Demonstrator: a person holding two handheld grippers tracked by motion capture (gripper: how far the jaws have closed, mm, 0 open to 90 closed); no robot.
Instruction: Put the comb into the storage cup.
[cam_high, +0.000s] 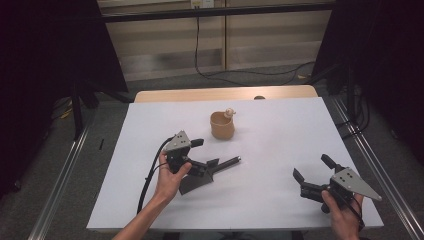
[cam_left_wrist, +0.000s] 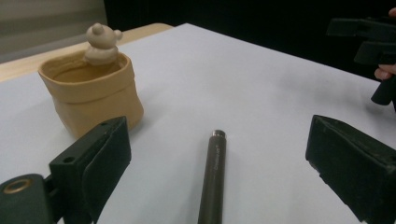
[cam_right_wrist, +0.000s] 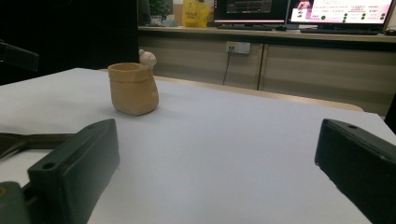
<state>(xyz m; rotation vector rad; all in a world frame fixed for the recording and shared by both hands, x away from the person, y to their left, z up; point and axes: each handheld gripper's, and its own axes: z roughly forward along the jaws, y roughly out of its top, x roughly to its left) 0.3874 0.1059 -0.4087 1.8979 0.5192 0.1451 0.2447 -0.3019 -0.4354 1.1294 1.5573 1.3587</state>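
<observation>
A tan pot (cam_high: 222, 126) with a small pale bear figure (cam_high: 229, 112) on its rim stands upright on the white table cover (cam_high: 280, 130). In front of it lies a dark tool with a flat blade (cam_high: 192, 184) and a metal rod handle (cam_high: 227, 163). My left gripper (cam_high: 205, 152) hovers over that tool, open. In the left gripper view the handle (cam_left_wrist: 213, 177) lies on the table between the wide jaws, touching neither pad, and the pot (cam_left_wrist: 91, 91) is beyond the left jaw. My right gripper (cam_high: 312, 168) is open and holds nothing at the front right, with the pot (cam_right_wrist: 133, 88) far ahead.
The wooden table edge (cam_high: 225, 93) shows behind the white cover. Black stands and cables are on the floor around the table. Monitors (cam_right_wrist: 343, 11) sit on a counter in the background. The other hand's gripper (cam_left_wrist: 366, 37) appears at the upper right of the left gripper view.
</observation>
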